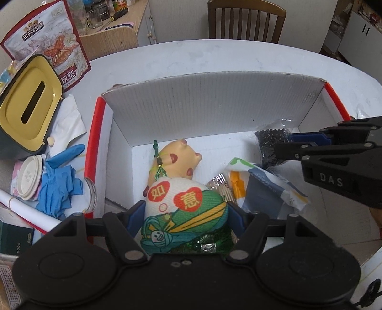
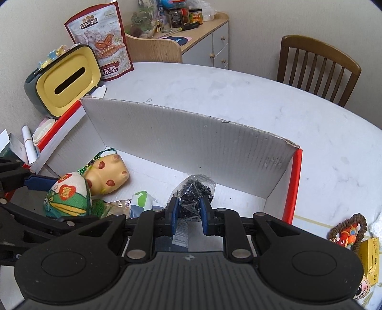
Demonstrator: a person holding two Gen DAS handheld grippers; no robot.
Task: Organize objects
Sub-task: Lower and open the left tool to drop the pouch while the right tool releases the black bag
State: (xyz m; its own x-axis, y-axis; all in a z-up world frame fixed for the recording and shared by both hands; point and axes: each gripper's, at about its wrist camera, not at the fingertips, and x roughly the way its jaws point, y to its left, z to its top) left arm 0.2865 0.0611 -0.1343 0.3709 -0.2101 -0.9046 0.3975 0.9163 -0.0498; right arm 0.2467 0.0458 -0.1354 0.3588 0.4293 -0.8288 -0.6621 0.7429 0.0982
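Note:
An open white cardboard box with red edges stands on the table. My left gripper is shut on an embroidered cloth pouch, white and green with red hearts, low inside the box. Just behind the pouch lies a tan pig toy with red spots. My right gripper is shut on a clear bag of black bits at the box's right side. Printed packets lie between them on the box floor.
Left of the box are a yellow-lidded tissue box, a snack bag, blue gloves and cup lids. A wooden chair stands behind the table. A red ornament and a yellow carton lie right of the box.

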